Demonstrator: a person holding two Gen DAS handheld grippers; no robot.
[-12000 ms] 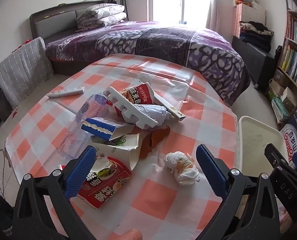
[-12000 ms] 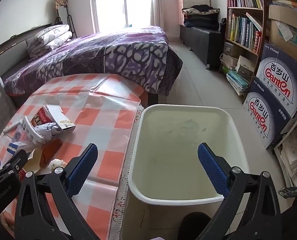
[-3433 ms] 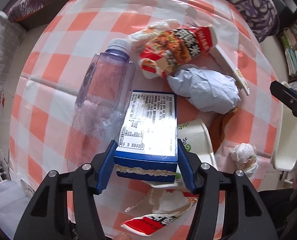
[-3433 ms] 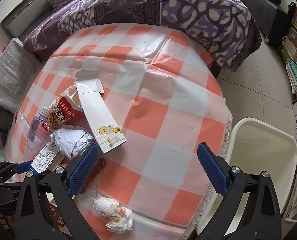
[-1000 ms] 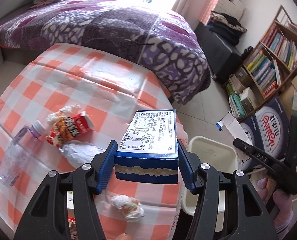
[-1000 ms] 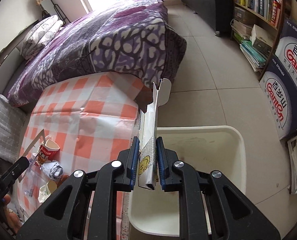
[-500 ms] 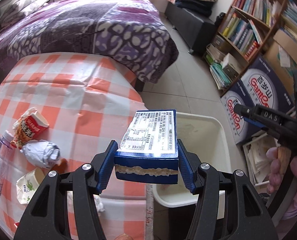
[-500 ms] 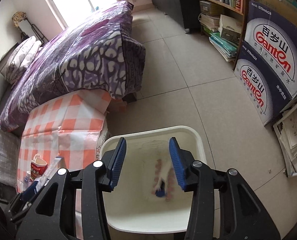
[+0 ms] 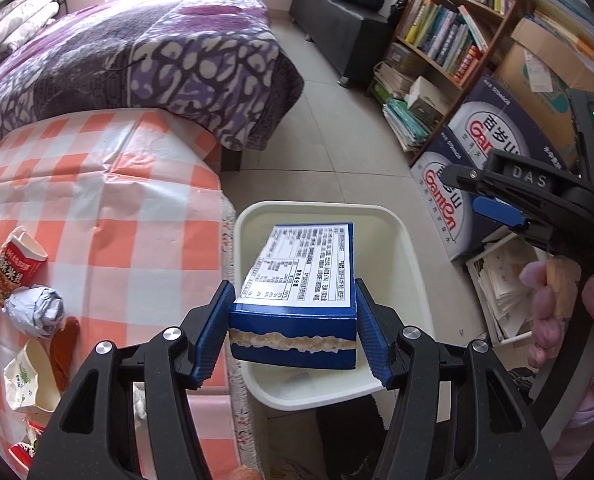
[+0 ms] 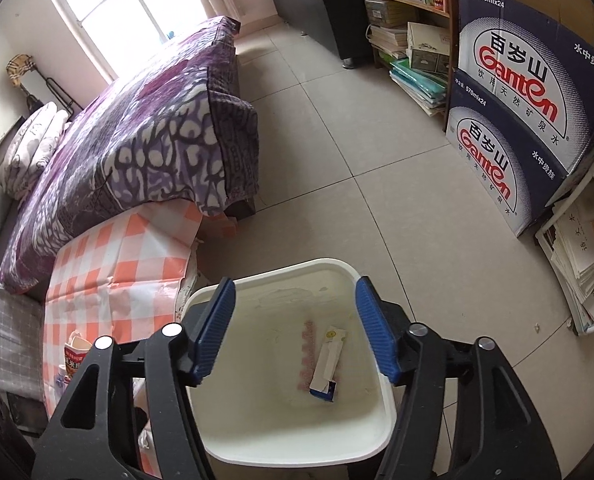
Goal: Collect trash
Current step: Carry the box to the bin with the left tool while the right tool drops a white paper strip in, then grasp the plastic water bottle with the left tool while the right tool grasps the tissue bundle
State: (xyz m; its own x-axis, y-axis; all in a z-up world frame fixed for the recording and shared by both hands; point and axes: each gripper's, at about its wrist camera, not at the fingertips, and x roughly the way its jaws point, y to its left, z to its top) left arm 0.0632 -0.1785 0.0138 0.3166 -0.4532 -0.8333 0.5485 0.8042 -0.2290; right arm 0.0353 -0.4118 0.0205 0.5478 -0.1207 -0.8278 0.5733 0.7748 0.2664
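Hanging over the white bin (image 9: 411,248), the left tongs (image 9: 293,320) are spreading, with the blue box (image 9: 301,280) between the pads; its left edge looks clear of the pad, and contact on the right cannot be told. The box's white panel carries small print too fine to read. At 3 o'clock in the left view the right tongs (image 9: 493,200) show "DAS" on their black body, held by a hand (image 9: 557,300). In the right view the right tongs (image 10: 295,328) are also spreading, nothing between them, above the bin (image 10: 381,364), where a flat carton (image 10: 328,360) lies on the bottom. At 2 o'clock two stacked cases (image 10: 513,120) read "Ganten" and "570ml×24". At 9 o'clock in the left view the checked tabletop (image 9: 109,216) carries a red cup (image 9: 19,266), a foil wad (image 9: 37,310) and a paper cup (image 9: 31,378).
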